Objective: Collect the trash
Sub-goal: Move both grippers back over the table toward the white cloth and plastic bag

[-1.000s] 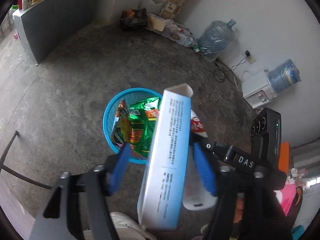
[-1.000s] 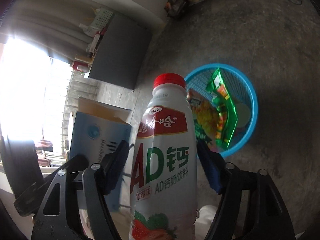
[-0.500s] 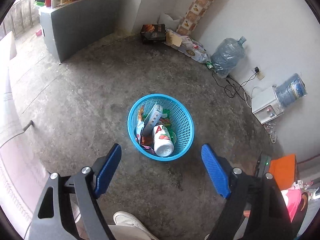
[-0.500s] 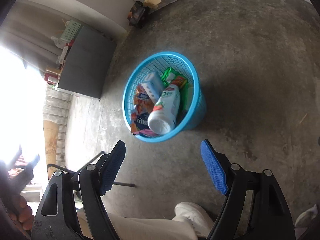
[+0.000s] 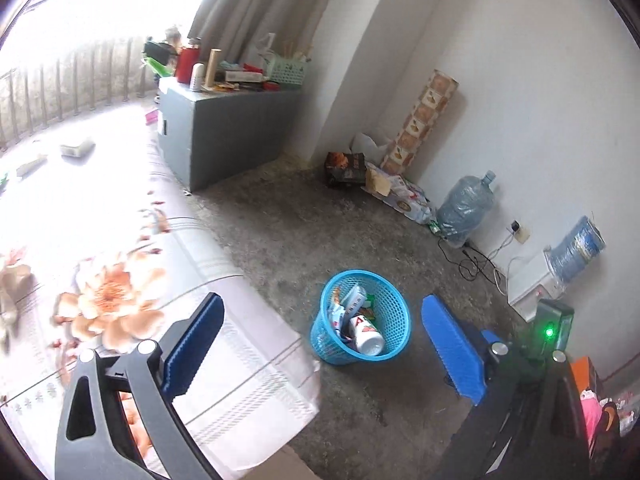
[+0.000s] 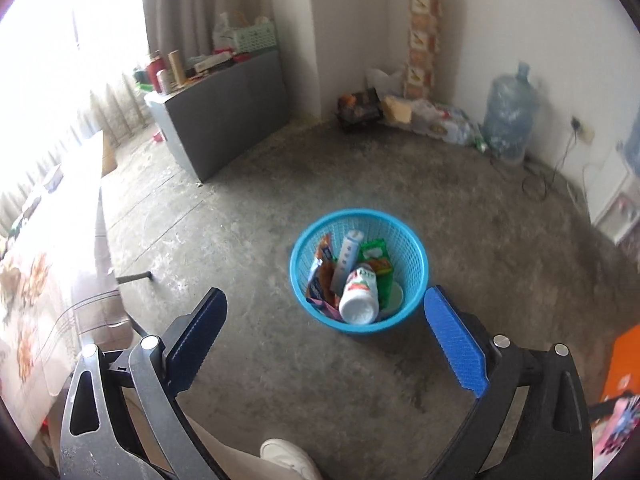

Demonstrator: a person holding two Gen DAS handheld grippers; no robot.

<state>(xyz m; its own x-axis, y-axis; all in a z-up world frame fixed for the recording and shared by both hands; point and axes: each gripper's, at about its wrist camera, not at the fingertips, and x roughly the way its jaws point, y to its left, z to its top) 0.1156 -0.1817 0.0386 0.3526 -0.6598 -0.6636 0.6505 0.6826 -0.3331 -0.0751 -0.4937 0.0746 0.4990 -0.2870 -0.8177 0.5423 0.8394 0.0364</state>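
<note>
The trash sits in a blue mesh basket [image 6: 359, 270] that stands on the bare concrete floor [image 6: 460, 184], well apart from the walls. Inside it lie a white drink bottle [image 6: 359, 295] with its base turned up toward the camera, a long pale-blue carton [image 6: 347, 256] leaning on end, a green foil wrapper [image 6: 376, 259] and an orange-and-blue snack packet [image 6: 322, 268].

By the look of them, all of these are light. The bottle is probably thin plastic, smooth and round, so it may roll or slip between flat pads; its straight body would be the surest place to take hold, across the width. The carton seems to be stiff card that dents if squeezed hard; a grip across its narrow faces near the middle would suit it. The wrappers are soft and crinkly, and a pinch at an edge should be enough. The basket itself looks like a light, springy thing, best taken by its rim.

The right gripper [image 6: 326, 338] hangs above the floor in front of the basket, its blue pads [image 6: 454, 342] spread wide, holding and touching nothing. The left gripper [image 5: 320, 352] is likewise wide apart and empty, with the basket [image 5: 394, 312] seen between its fingers, beyond them, and a flowered cloth [image 5: 112, 300] covering a bench at its left.
</note>
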